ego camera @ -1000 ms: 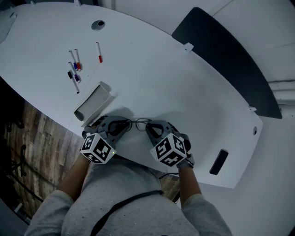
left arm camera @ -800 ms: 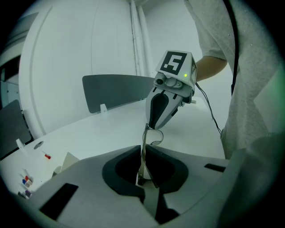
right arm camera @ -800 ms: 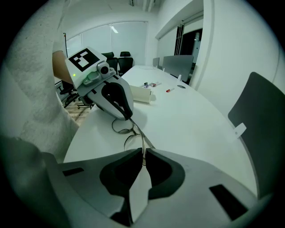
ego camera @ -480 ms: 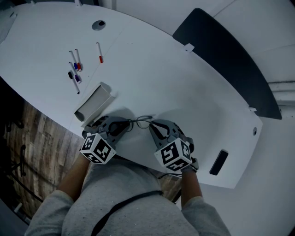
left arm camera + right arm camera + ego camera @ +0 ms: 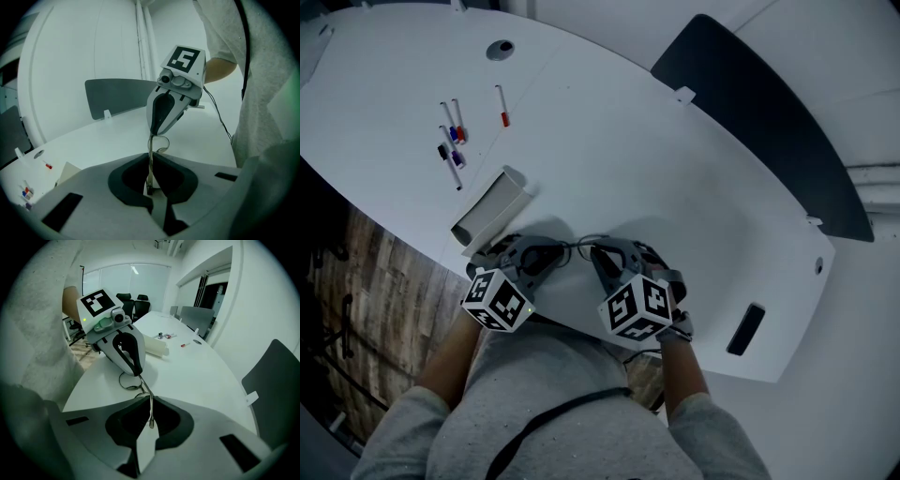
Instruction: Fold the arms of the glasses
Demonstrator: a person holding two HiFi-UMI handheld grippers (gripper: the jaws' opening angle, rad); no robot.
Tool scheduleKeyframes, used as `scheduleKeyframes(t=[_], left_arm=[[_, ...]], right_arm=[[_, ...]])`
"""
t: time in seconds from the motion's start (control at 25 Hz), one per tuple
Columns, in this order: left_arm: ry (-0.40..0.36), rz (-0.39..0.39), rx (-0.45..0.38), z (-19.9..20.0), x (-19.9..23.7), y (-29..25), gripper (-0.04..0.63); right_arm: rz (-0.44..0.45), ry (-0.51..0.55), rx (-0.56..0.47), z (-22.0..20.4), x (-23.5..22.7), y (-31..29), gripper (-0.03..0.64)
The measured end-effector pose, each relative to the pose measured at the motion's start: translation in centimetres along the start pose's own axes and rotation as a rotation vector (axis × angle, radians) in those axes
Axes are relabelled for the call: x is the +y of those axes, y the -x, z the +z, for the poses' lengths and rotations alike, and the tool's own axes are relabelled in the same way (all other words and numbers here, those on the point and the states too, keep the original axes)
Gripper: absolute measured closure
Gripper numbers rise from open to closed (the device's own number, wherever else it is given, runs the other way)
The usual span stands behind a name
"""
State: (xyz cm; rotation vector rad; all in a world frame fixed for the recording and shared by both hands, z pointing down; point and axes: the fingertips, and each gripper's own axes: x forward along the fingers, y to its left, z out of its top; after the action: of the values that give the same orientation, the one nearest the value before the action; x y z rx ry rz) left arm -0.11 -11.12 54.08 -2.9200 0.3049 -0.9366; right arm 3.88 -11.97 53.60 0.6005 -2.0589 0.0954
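The glasses (image 5: pixel 581 249), a thin dark wire frame, sit at the worktop's (image 5: pixel 656 169) near edge, with the long axis running straight from tool to tool. The left tool (image 5: pixel 555 255), its jaws just closed in, pinches one arm (image 5: pixel 150 164). The right tool (image 5: pixel 602 261), equally near, is clamped on the other arm (image 5: pixel 151 408).

Thin, dark wire-rimmed glasses (image 5: pixel 584 247), pinched at both sides, at the near edge of the white desk (image 5: pixel 675 187), roughly midway along it; 1 rounded rim shows.
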Motion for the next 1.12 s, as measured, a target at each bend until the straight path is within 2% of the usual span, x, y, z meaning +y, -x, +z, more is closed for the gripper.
scheduleKeyframes(t=[0.76,1.12], left_arm=[[0.015,0.054,-0.015,0.2,0.3,0.4,0.534],[0.083,0.094,-0.058,0.1,0.4,2.1,0.495]], right_arm=[[0.001,-0.035,0.039,-0.7,1.1,0.4,0.589],[-0.004,-0.056,0.04,-1.2,1.7,0.7,0.589]])
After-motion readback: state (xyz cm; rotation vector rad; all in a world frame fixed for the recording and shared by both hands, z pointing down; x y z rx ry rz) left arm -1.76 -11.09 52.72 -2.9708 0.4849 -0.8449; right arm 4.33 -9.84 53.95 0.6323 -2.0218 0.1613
